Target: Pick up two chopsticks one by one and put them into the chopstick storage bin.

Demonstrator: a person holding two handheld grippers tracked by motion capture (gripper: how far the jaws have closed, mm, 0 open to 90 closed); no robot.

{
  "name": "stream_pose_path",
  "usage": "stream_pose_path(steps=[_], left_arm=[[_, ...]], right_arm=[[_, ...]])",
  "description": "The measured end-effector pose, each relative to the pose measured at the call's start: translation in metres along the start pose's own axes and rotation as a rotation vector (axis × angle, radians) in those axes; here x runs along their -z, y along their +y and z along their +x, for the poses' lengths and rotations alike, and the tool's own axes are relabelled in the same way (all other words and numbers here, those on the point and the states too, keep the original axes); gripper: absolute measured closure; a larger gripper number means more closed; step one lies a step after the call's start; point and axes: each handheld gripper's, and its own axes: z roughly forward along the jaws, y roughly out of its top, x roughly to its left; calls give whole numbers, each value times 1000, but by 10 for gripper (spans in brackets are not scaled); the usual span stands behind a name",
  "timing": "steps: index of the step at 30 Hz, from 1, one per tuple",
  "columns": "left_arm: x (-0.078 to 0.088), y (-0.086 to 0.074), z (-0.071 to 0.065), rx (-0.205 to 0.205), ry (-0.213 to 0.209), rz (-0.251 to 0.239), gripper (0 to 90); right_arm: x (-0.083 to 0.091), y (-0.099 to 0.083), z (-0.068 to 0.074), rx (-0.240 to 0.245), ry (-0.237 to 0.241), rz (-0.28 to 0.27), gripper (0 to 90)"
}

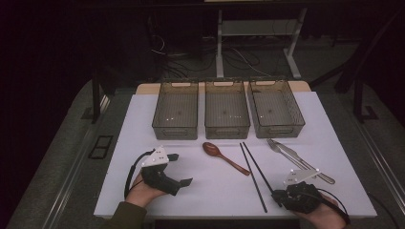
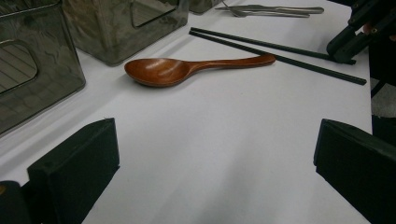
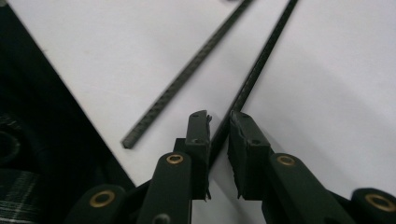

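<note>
Insp. note, standing by the white table (image 1: pixel 191 200): three smoky clear plastic bins sit in a row at the 12 o'clock edge, left bin (image 1: pixel 175 109), centre bin (image 1: pixel 227 108), right bin (image 1: pixel 276 107), and all look empty, so nothing appears sorted yet. Cutlery lies loose in front of them: a brown wooden spoon (image 1: pixel 224 156) near table centre, a pair of thin black chopsticks (image 1: pixel 255 172) just to its 3 o'clock, and a metal fork and knife (image 1: pixel 298 160) further toward 3 o'clock. R gripper (image 3: pixel 219 122), low at approx. 5 o'clock of the table, has its jaws drawn narrow around the near end of one chopstick (image 3: pixel 261 60); the stick runs btwn the pads, but a thin gap shows on each side, so I judge the grip not quite made. The other chopstick (image 3: pixel 187 74) lies free just beside it, both flat on the table. L gripper (image 1: pixel 181 169), at approx. 7 o'clock, hovers w/ jaws wide and nothing in them, pointed toward the spoon. Est. progress: first pickup under way; all four item types remain to be lifted and binned.
</note>
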Motion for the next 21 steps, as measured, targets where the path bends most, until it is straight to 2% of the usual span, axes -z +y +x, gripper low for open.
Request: stream_pose_path(steps=[11,19,21], left_arm=[[0,0,0,-2,-2,0,0],[0,0,0,-2,-2,0,0],[0,0,0,-2,-2,0,0]], right_arm=[[5,-3,-14,-13,-48,11,789],[13,-10,-35,-43,-96,19,803],[14,-11,-39,-38,-100,17,803]])
